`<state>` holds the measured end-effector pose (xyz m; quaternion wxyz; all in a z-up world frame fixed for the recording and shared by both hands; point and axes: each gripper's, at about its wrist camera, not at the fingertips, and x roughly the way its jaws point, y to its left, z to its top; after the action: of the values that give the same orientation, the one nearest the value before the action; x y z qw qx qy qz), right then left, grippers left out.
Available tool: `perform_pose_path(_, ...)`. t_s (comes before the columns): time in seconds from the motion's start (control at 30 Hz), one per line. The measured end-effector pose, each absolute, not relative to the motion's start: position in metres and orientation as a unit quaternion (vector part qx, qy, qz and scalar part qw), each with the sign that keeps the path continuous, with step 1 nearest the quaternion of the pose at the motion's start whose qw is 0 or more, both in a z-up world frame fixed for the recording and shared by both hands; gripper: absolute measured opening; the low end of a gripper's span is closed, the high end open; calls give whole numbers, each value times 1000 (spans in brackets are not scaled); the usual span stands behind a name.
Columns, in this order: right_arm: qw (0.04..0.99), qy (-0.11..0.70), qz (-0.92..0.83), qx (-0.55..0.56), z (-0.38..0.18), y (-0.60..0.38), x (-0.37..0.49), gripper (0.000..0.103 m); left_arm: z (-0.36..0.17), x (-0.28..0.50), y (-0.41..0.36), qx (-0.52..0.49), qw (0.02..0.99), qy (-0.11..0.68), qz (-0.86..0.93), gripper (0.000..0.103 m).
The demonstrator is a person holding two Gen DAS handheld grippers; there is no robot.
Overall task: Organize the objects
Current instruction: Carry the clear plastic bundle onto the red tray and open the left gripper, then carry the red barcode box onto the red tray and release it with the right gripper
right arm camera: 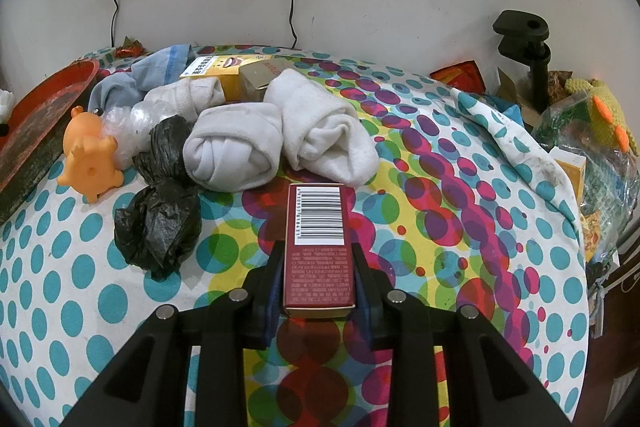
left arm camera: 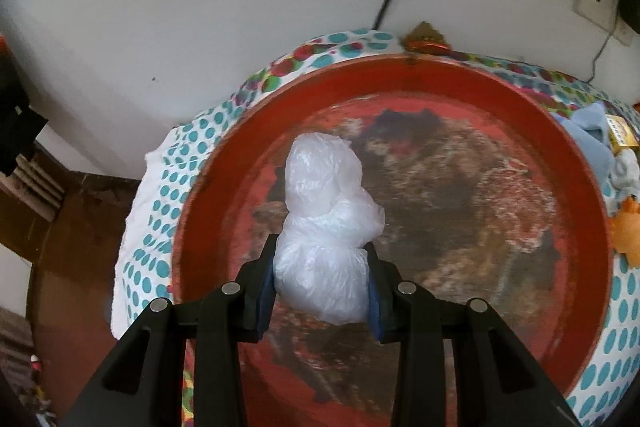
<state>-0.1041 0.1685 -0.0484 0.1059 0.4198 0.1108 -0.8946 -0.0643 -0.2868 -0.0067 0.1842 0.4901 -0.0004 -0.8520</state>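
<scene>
Two white sock rolls (right arm camera: 276,139), one black bag (right arm camera: 160,219), one red tray (left arm camera: 400,211)

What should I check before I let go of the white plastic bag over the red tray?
1. Left gripper clamped on the white plastic bag: ok.
2. Bag over the red tray, inside its rim: ok.
3. Tray floor under the bag free of other items: ok.
4. Bag resting on the tray floor: cannot tell.
5. Right gripper firm on the red box: ok.
6. Orange toy outside the tray: ok.
</scene>
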Motion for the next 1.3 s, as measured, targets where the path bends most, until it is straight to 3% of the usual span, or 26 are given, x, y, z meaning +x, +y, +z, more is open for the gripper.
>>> perform_pose_path(0.5,102,119,-895,418,-48,166,-103,31,-16,-61,-311,497,199,4,-844,39)
perform_pose_path(0.53,102,119,-895,418,-48,166,-103,31,-16,-62,-311,497,199,5,-845,41)
perform_pose_path(0.6,102,119,-895,418,-48,166,-103,31,-14,-60,-310,492,198,6,-847,56)
perform_pose_path(0.7,102,120,-895,418,-48,166,-103,31,-7,-55,-306,483,196,2,-854,65)
perform_pose_path(0.9,101,120,-895,417,-47,167,-104,31,4,-46,-303,471,191,11,-861,67)
perform_pose_path(1.0,101,122,-895,417,-48,167,-103,30,11,-35,-302,460,190,30,-867,75)
perform_pose_path(1.3,98,111,-894,423,-40,162,-95,30,17,-13,-274,442,192,38,-876,84)
